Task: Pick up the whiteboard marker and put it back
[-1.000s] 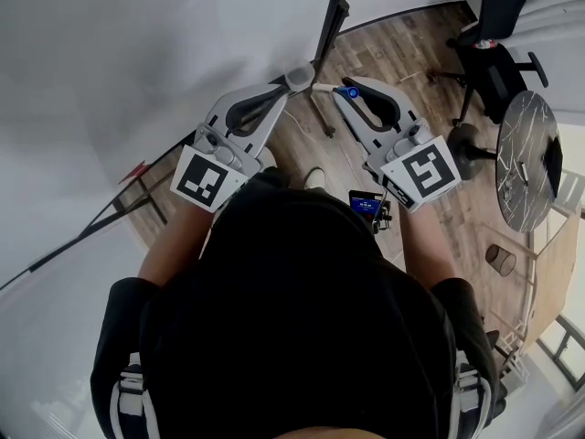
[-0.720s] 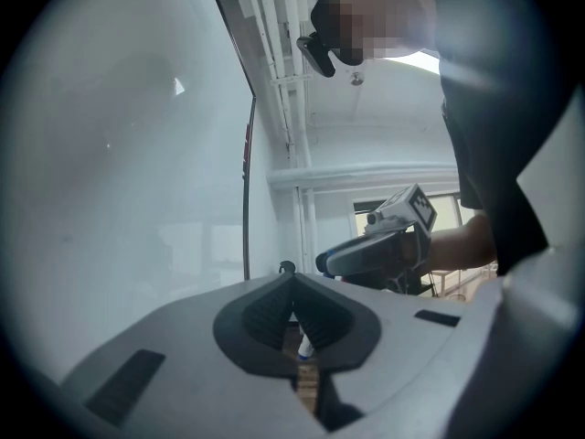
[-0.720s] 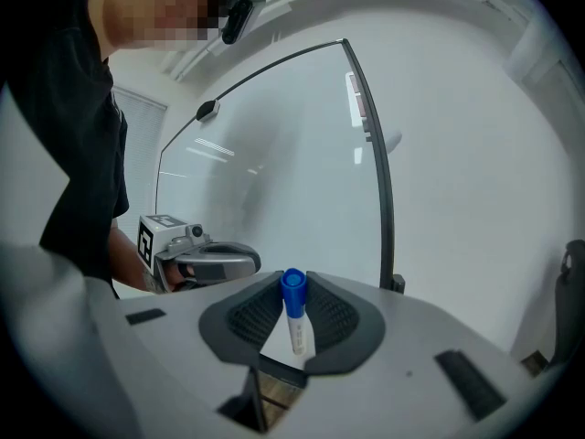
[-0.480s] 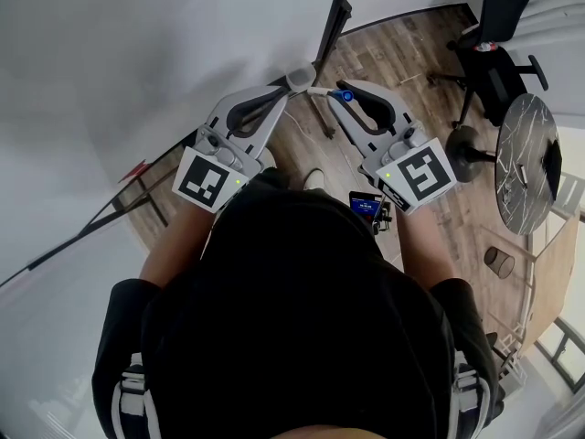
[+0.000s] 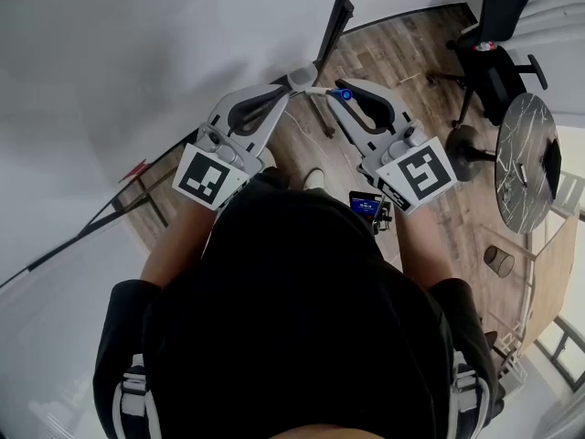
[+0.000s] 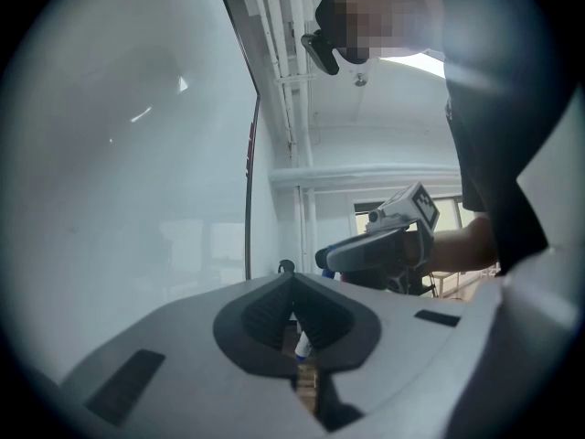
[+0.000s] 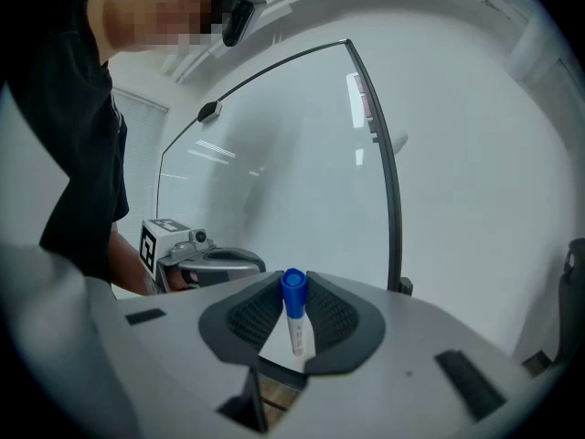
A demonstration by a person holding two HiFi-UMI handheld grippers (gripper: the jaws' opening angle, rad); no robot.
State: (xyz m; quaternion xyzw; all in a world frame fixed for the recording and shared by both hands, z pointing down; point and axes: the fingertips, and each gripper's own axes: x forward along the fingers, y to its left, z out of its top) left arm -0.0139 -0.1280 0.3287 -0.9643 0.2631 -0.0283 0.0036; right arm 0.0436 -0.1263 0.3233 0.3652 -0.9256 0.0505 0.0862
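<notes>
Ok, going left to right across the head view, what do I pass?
Left tool → right tool, gripping the whiteboard marker → round table.

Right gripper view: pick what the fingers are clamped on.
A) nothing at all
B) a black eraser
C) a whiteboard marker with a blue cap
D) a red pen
C: the whiteboard marker, white with a blue cap, sits pinched between the right gripper fingers.
</notes>
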